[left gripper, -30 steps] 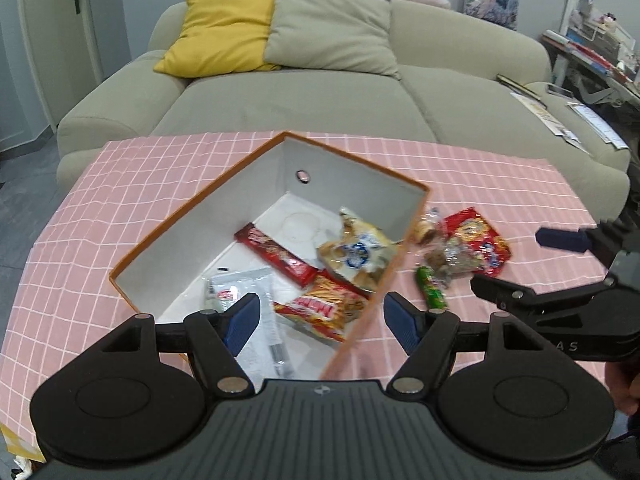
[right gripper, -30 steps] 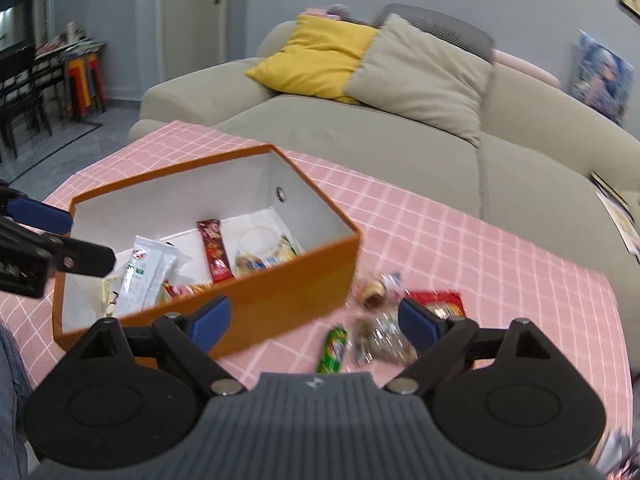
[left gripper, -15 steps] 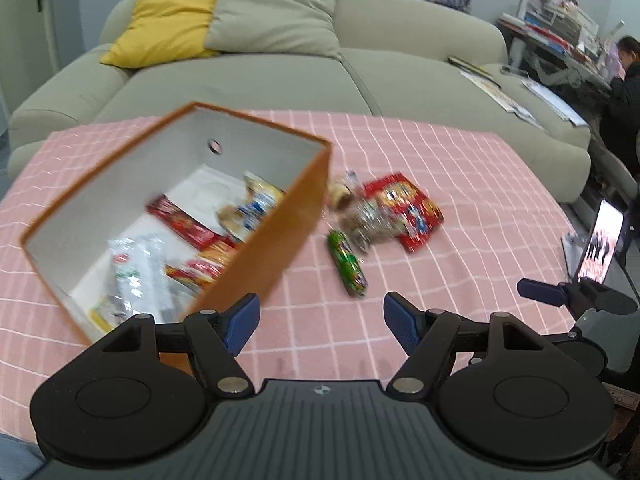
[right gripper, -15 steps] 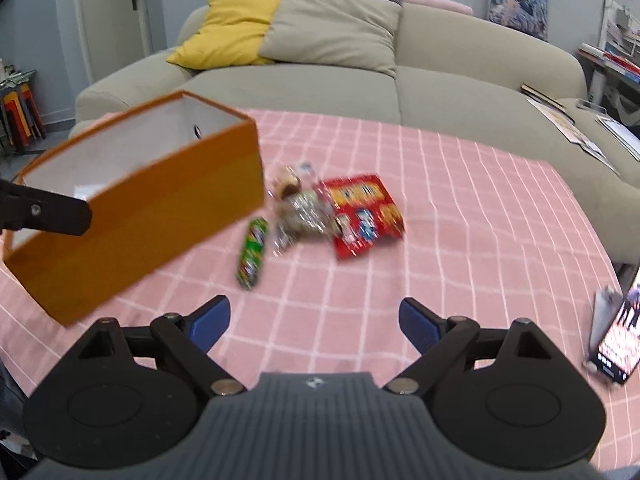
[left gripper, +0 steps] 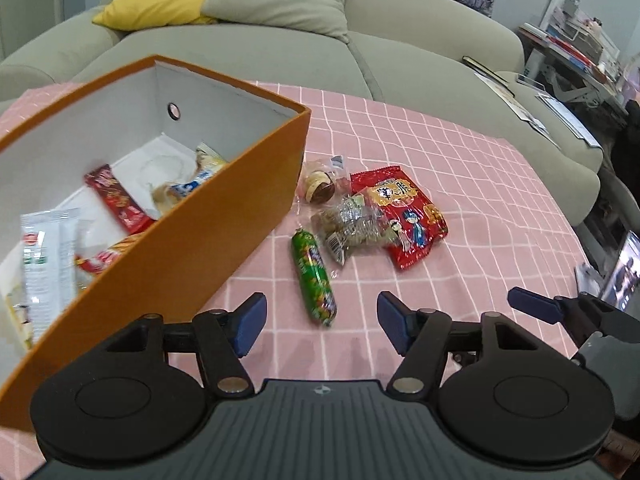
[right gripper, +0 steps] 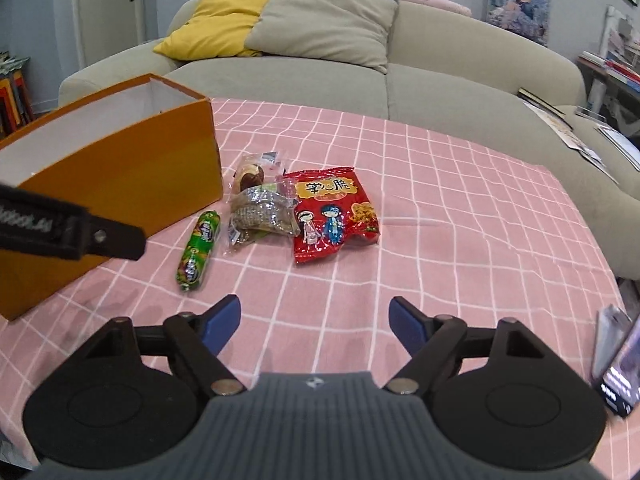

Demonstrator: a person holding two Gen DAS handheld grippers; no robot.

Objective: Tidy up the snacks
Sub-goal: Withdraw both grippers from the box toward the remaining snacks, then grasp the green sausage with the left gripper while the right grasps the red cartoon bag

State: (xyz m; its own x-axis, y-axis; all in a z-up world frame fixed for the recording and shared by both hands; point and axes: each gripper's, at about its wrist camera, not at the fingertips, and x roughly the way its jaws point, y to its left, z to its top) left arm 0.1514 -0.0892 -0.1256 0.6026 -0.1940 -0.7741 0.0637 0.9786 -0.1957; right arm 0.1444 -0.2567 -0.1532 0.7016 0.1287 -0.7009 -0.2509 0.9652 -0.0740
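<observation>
An orange box [left gripper: 224,236] with white inside stands on the pink checked tablecloth [left gripper: 460,184] and holds several snack packets, among them a red bar [left gripper: 116,200]. Right of it lie a green sausage-shaped snack [left gripper: 314,278], a clear packet of brownish sweets [left gripper: 352,228], a red chip bag [left gripper: 404,216] and a round chocolate pastry [left gripper: 318,186]. My left gripper [left gripper: 318,322] is open and empty just before the green snack. My right gripper [right gripper: 316,324] is open and empty, nearer than the green snack [right gripper: 199,244] and red bag [right gripper: 332,212].
A beige sofa [right gripper: 440,80] with a yellow cushion [right gripper: 216,28] and a grey cushion [right gripper: 324,20] stands behind the table. A phone [right gripper: 620,368] stands at the table's right edge. The box [right gripper: 116,184] is at the left in the right wrist view.
Both grippers have swung right, away from over the box, and now face the loose snacks beside it. Both stay open and empty.
</observation>
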